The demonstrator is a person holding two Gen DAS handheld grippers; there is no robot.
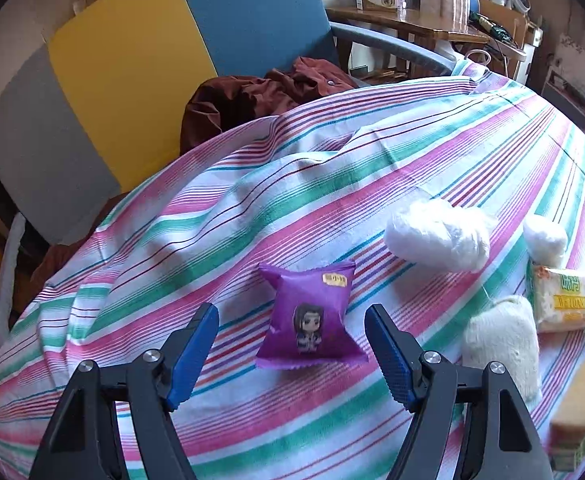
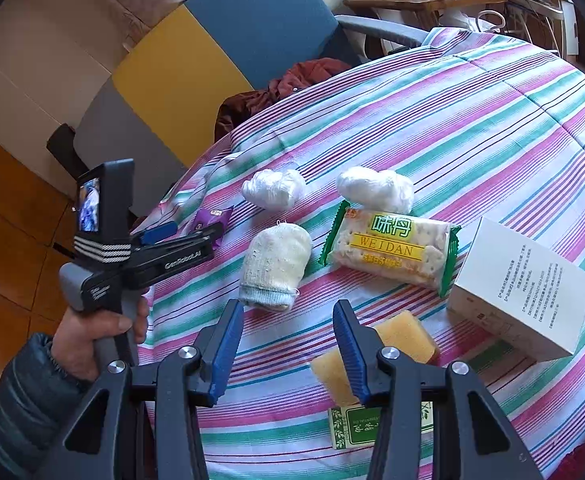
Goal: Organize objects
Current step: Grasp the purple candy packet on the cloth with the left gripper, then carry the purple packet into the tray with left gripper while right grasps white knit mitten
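Jaws of left gripper [image 1: 291,354] open astride small purple foil snack packet [image 1: 309,322] on striped-cloth worktop [image 1: 412,152], no contact; right gripper [image 2: 288,346] jaws open, empty.

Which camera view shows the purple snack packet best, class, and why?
The left wrist view: the purple snack packet lies whole and close between the open left gripper fingers. The right wrist view shows only a small corner, mostly hidden behind the left gripper.
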